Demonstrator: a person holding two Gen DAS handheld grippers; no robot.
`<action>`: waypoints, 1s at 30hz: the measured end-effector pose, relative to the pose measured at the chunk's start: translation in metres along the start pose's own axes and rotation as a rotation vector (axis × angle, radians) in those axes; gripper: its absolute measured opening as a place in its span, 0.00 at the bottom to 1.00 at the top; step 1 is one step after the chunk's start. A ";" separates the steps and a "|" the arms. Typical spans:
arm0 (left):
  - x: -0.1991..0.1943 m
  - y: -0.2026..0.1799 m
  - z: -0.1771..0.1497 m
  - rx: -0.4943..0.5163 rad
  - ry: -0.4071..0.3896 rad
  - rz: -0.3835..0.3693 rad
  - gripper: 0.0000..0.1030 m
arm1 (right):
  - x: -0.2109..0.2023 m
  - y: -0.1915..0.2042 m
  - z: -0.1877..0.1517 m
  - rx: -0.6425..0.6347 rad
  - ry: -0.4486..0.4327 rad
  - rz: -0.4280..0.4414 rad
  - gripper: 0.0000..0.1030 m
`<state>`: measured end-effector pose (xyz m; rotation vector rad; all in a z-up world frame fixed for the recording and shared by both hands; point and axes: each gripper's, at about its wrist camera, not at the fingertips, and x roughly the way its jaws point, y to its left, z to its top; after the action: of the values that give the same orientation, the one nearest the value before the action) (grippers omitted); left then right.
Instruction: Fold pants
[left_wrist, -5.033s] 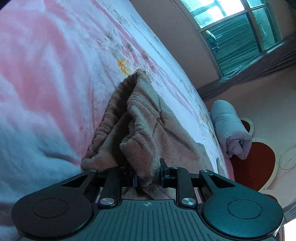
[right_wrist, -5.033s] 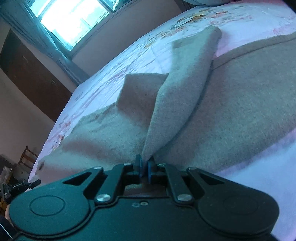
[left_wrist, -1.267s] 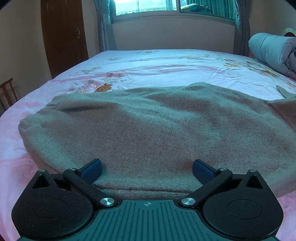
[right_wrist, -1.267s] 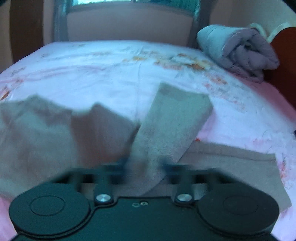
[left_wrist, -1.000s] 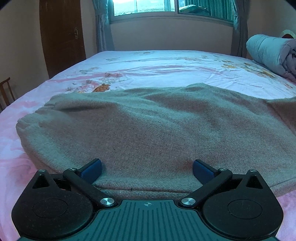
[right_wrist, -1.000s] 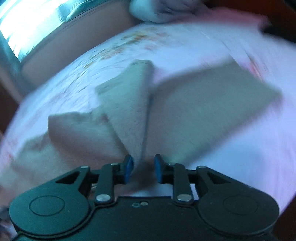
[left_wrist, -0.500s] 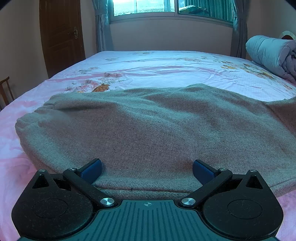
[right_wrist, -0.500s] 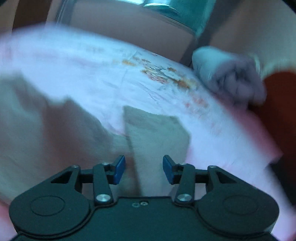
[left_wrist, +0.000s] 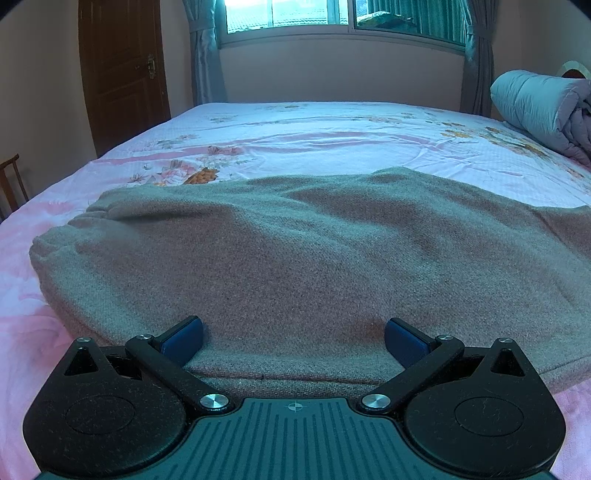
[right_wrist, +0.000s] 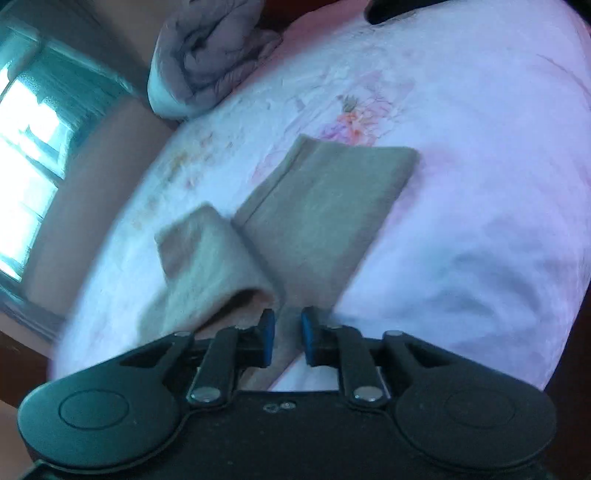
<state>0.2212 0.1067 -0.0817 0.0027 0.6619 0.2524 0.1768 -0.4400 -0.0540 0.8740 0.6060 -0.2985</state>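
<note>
The grey-brown pants (left_wrist: 295, 258) lie spread across the pink floral bed, waistband at the left. My left gripper (left_wrist: 293, 339) is open wide and empty, its fingertips resting just over the near edge of the fabric. In the right wrist view the two pant legs (right_wrist: 317, 206) lie on the sheet, one leg end curled up at the left (right_wrist: 207, 258). My right gripper (right_wrist: 284, 336) has its jaws a narrow gap apart with the leg fabric running between them; the view is tilted and blurred.
A rolled grey duvet (left_wrist: 543, 107) lies at the bed's far right, also in the right wrist view (right_wrist: 207, 55). The pink sheet (right_wrist: 480, 184) stretches beyond the pants. A wooden door (left_wrist: 122, 74) and a chair (left_wrist: 11, 181) stand at the left; a window is behind the bed.
My left gripper has let go of the pants, opened wide and stayed still. My right gripper has swung and tilted over the legs, and its jaws have narrowed around the leg fabric.
</note>
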 end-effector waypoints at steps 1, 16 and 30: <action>0.000 0.000 0.000 0.000 0.000 0.000 1.00 | -0.005 0.006 0.002 -0.065 -0.030 -0.029 0.24; 0.000 0.000 0.000 -0.003 0.000 0.000 1.00 | 0.063 0.157 -0.088 -1.548 -0.051 -0.264 0.09; 0.000 0.000 0.000 -0.009 -0.004 0.002 1.00 | 0.005 0.127 -0.019 -0.977 -0.144 -0.116 0.00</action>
<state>0.2209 0.1065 -0.0816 -0.0047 0.6572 0.2577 0.2349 -0.3469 0.0126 -0.1212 0.5764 -0.1335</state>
